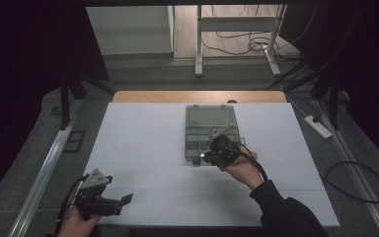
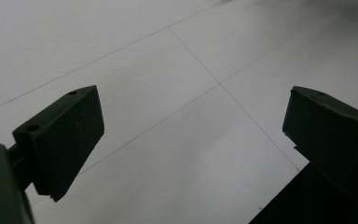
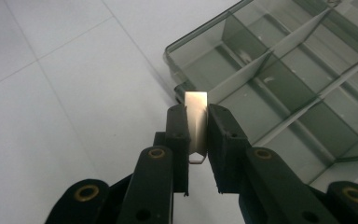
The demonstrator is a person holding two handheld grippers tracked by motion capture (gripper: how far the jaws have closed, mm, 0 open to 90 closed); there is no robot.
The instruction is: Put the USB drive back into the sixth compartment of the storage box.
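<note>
A clear plastic compartment box (image 1: 210, 132) lies open on the white table, its dividers (image 3: 279, 70) plain in the right gripper view. My right gripper (image 1: 208, 156) hovers at the box's near left corner, shut on a small flat metal piece (image 3: 196, 120) that stands upright between its pads, just outside the box's corner (image 3: 172, 56). My left gripper (image 1: 121, 202) rests at the table's near left, jaws wide apart. In the left gripper view its two black fingers (image 2: 63, 140) stand over bare white table with nothing between them.
The white table top (image 1: 143, 143) stretches around the box, with a wooden strip (image 1: 197, 96) along its far edge. Beyond stand a desk frame (image 1: 237, 44) and cables on the floor; a power strip (image 1: 318, 126) lies off to the right.
</note>
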